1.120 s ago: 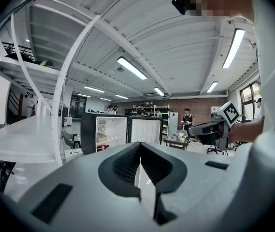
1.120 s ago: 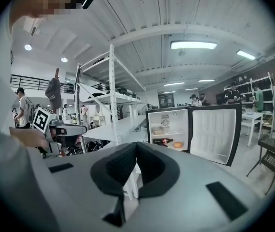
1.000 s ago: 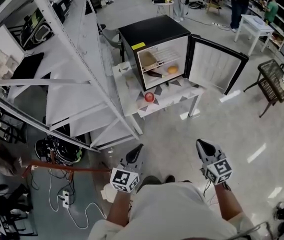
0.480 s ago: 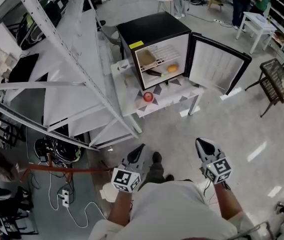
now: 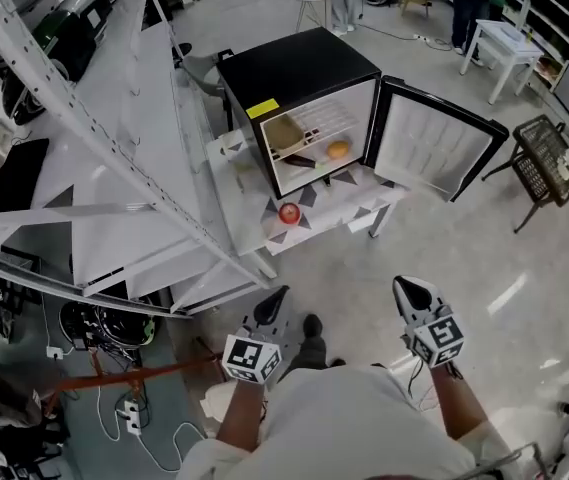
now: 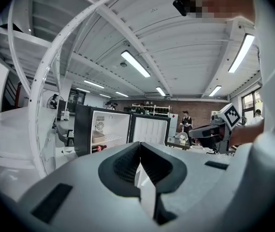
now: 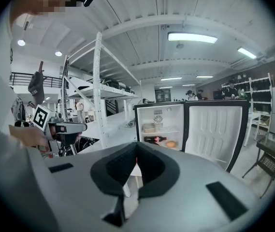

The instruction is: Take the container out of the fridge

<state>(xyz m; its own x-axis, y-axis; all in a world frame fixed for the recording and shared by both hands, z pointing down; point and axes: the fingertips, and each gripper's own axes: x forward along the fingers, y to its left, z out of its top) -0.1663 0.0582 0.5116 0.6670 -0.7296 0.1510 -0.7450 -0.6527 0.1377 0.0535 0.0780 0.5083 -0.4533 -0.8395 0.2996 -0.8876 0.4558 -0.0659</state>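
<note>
- Head view: a black fridge (image 5: pixel 299 63) stands on a low white table (image 5: pixel 236 183), its door (image 5: pixel 432 140) swung wide to the right.
- The beige container (image 5: pixel 286 132) sits on the fridge's upper wire shelf, at that shelf's left edge.
- On the level below it lie a dark bottle (image 5: pixel 302 160) and, toward the right edge, an orange round thing (image 5: pixel 337 150).
- A red round thing (image 5: pixel 289 212) rests on the table near its front edge, just outside the fridge.
- The left gripper (image 5: pixel 276 295) and right gripper (image 5: pixel 410 286) are held side by side over the floor, well apart from the table, both pointing toward the fridge.
- Left gripper view: the two jaws are pressed together at their tips with nothing between them. The open fridge shows far off at centre left, with the container on its upper shelf; the right gripper appears at the right.
- Right gripper view: these jaws meet tip to tip too, and they are empty. Beyond them the fridge interior faces the camera, container above, bottle and orange thing below; the left gripper shows at the left.
</note>
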